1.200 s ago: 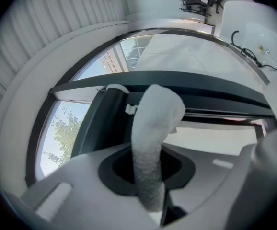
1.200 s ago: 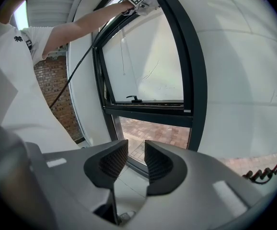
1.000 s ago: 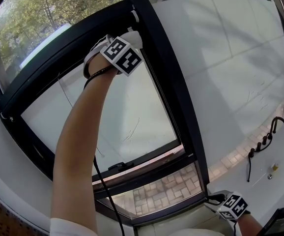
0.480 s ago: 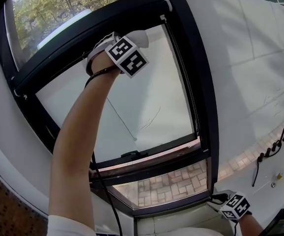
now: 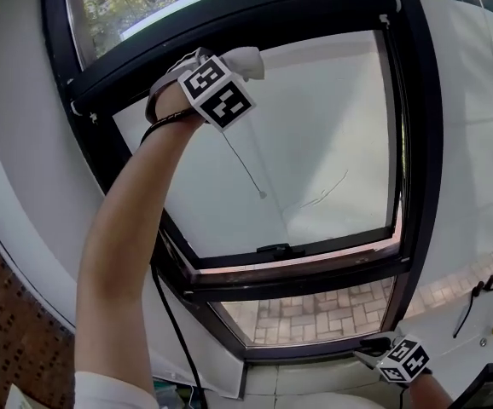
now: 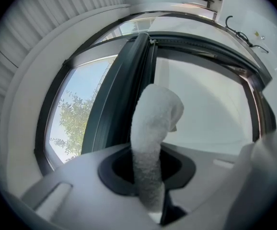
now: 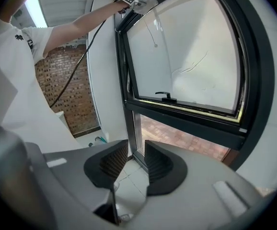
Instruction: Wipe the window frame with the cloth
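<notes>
The black window frame fills the head view, its top bar running from upper left to right. My left gripper is raised to that bar, shut on a white cloth whose end presses against the bar's lower edge. In the left gripper view the fluffy cloth stands up between the jaws of the left gripper, against the dark frame. My right gripper hangs low by the frame's bottom right corner. It stands open with nothing in it, facing the frame.
A black handle sits on the sash's lower rail. A thin pull cord hangs in front of the pane. A black cable trails down from my left arm. A brick wall stands at the lower left. Brick paving shows through the lower pane.
The left gripper and cloth have slid left along the top bar, away from the upright bar on the right. The head view has swung left. The right gripper stays low.
</notes>
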The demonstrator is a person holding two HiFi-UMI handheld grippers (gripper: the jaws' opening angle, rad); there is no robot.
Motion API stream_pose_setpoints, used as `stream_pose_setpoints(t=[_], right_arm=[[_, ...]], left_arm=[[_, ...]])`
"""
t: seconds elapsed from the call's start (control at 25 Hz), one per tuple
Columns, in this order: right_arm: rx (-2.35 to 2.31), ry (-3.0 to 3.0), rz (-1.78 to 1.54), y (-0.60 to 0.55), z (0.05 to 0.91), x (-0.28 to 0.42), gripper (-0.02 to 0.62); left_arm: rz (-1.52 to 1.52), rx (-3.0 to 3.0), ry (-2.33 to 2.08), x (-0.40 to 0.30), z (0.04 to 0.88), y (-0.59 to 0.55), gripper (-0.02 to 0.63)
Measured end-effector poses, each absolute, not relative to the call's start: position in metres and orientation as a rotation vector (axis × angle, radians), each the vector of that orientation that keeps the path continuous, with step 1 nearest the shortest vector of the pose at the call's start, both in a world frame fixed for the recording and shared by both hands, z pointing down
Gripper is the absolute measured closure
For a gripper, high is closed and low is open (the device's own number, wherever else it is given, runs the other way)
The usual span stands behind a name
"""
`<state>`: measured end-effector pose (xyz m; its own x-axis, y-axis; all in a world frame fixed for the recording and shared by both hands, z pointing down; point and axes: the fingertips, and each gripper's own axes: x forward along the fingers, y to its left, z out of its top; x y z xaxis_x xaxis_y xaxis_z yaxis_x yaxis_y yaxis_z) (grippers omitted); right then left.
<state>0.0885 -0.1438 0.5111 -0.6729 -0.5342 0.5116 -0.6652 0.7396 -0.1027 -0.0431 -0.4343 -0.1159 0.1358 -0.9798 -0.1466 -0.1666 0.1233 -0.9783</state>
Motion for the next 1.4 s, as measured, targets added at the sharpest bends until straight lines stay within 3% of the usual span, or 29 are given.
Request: stream_pose_setpoints(t=[0.76,1.4], right_arm=[[0.768,-2.482,0.357,-0.170,0.511,-0.071,0.488],[0.729,-2.474,0.370,-0.175,0.514,-0.136,0.488]], left_arm=[[-1.081,-1.142,1.373,-0.297,-0.110,-0.461,0.514],[-1.129,-1.160,1.345,-0.366,-0.087,-0.474,0.514]])
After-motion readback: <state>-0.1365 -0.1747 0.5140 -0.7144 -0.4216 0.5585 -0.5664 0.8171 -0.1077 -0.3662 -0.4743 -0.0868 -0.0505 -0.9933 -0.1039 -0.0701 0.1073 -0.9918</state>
